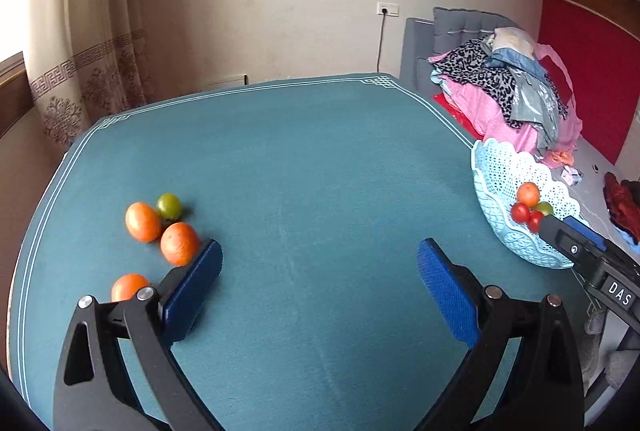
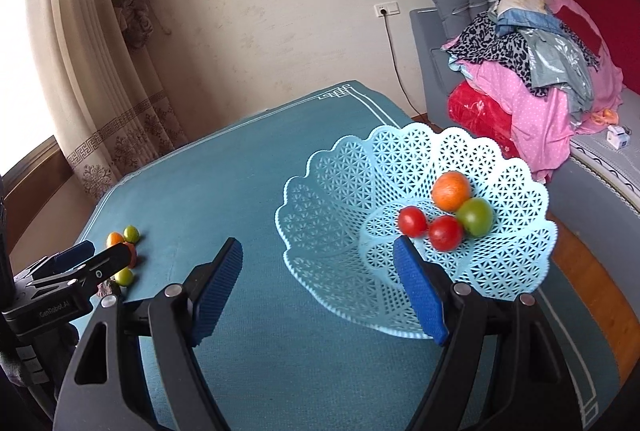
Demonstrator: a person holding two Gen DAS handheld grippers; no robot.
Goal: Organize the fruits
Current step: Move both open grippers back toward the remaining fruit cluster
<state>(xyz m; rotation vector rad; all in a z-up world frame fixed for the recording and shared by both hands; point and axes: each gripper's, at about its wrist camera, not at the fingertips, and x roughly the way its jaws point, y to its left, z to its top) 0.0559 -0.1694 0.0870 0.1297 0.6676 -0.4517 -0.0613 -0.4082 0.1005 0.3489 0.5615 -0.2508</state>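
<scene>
I judge the job roughly half done. Four fruits sit in my pale blue lattice basket point(image 2: 416, 167) at the table's right edge: an orange point(image 2: 451, 190), a green tomato point(image 2: 476, 217) and two red tomatoes point(image 2: 413, 222). Left on the teal tablecloth point(image 1: 304, 159) are three oranges point(image 1: 180, 243) and a green tomato point(image 1: 169, 205). My left gripper point(image 1: 320, 271) gapes wide, empty, beside those oranges; my right gripper point(image 2: 318, 271) is spread wide too, at the basket's near rim.

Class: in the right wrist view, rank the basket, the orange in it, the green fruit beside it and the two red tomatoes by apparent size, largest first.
1. Basket
2. Orange
3. Green fruit
4. The two red tomatoes and: too alike to rank; the nearer one looks only slightly bigger.
</scene>
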